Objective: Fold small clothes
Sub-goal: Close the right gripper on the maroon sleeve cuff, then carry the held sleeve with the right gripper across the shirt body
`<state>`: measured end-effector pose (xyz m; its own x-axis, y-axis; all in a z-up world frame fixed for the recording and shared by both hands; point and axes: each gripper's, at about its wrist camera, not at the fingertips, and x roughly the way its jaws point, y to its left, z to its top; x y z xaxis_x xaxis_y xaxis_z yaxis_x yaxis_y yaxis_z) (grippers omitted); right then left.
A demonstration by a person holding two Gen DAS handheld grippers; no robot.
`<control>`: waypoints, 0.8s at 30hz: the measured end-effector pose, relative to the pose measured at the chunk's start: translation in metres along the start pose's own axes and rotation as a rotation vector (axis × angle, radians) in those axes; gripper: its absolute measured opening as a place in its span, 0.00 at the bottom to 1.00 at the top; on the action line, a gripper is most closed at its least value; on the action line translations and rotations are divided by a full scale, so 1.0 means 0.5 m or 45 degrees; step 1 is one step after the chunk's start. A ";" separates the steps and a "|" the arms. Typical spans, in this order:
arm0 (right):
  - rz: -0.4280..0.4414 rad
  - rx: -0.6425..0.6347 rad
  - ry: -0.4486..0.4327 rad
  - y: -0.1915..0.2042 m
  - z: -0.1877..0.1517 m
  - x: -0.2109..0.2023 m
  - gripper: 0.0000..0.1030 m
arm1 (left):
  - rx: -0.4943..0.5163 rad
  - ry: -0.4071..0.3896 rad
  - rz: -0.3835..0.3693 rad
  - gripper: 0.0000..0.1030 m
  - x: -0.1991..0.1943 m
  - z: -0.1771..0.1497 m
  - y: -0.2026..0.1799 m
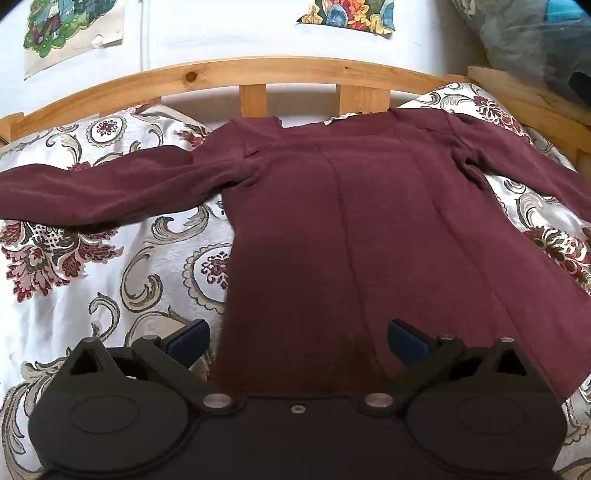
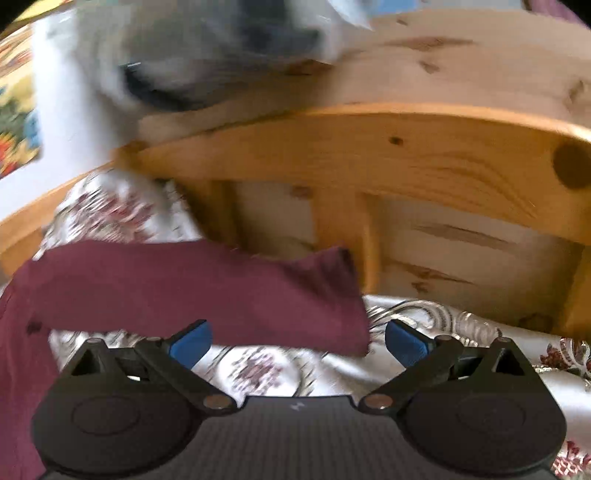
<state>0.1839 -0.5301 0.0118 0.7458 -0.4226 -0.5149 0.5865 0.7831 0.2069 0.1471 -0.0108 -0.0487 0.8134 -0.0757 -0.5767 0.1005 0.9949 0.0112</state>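
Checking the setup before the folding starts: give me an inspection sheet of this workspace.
Surface: bedspread, floral, rumpled.
Job's things: maroon top laid flat, sleeves spread; right sleeve cuff ahead of the right claw.
Clutter: nothing seen on the bedspread.
Grippers: left claw open over the hem; right claw open, empty.
Cables: nothing seen.
Surroundings: wooden bed frame, wall pictures, blurred bundle.

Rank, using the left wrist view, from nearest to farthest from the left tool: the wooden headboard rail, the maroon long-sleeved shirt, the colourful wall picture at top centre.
1. Maroon long-sleeved shirt: its hem lies between the open left tool.
2. Wooden headboard rail: behind the shirt.
3. Colourful wall picture: above the rail.
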 end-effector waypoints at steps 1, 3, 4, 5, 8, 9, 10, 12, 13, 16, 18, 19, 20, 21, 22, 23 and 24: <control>-0.032 0.028 0.004 -0.005 0.005 0.010 0.93 | -0.006 0.002 -0.001 0.99 0.000 0.001 0.002; -0.059 0.070 0.006 -0.013 0.012 0.028 0.89 | -0.024 0.003 0.001 0.99 -0.001 0.003 0.007; -0.063 0.089 0.016 -0.016 0.017 0.039 0.87 | -0.035 0.003 0.001 0.99 -0.002 0.005 0.010; -0.064 0.107 0.031 -0.018 0.020 0.048 0.83 | -0.045 0.004 0.002 0.99 -0.003 0.006 0.014; -0.066 0.167 0.073 -0.027 0.028 0.078 0.78 | -0.070 0.005 0.007 0.99 -0.005 0.009 0.023; -0.065 0.179 0.082 -0.028 0.029 0.087 0.72 | -0.077 0.004 0.010 0.99 -0.007 0.011 0.026; -0.074 0.196 0.093 -0.029 0.030 0.094 0.69 | -0.083 0.002 0.012 0.99 -0.008 0.012 0.029; -0.100 0.214 0.105 -0.030 0.026 0.099 0.46 | -0.094 -0.004 0.017 0.99 -0.012 0.015 0.034; -0.117 0.212 0.111 -0.029 0.023 0.099 0.40 | -0.101 -0.006 0.021 0.99 -0.014 0.017 0.037; -0.113 0.190 0.094 -0.017 0.023 0.093 0.18 | -0.113 -0.006 0.036 0.99 -0.018 0.022 0.044; -0.103 0.145 0.052 0.000 0.027 0.072 0.08 | -0.120 -0.002 0.037 0.99 -0.020 0.026 0.049; -0.098 0.109 0.023 0.014 0.031 0.058 0.08 | -0.128 -0.004 0.035 0.99 -0.022 0.028 0.053; -0.088 0.073 -0.010 0.029 0.036 0.045 0.08 | -0.138 -0.008 0.032 0.99 -0.025 0.031 0.057; -0.066 0.040 -0.047 0.047 0.044 0.029 0.07 | -0.149 -0.012 0.031 0.99 -0.027 0.033 0.061; -0.035 0.004 -0.088 0.069 0.054 0.011 0.06 | -0.159 -0.017 0.031 0.99 -0.028 0.035 0.065; 0.002 -0.025 -0.124 0.092 0.065 -0.007 0.06 | -0.167 -0.022 0.032 0.99 -0.030 0.037 0.069; 0.043 -0.050 -0.151 0.114 0.077 -0.022 0.06 | -0.173 -0.026 0.035 0.99 -0.031 0.040 0.073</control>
<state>0.2212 -0.4984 0.0612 0.7983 -0.4451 -0.4058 0.5497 0.8138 0.1888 0.1495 0.0253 -0.0231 0.8266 -0.0481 -0.5607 0.0007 0.9964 -0.0845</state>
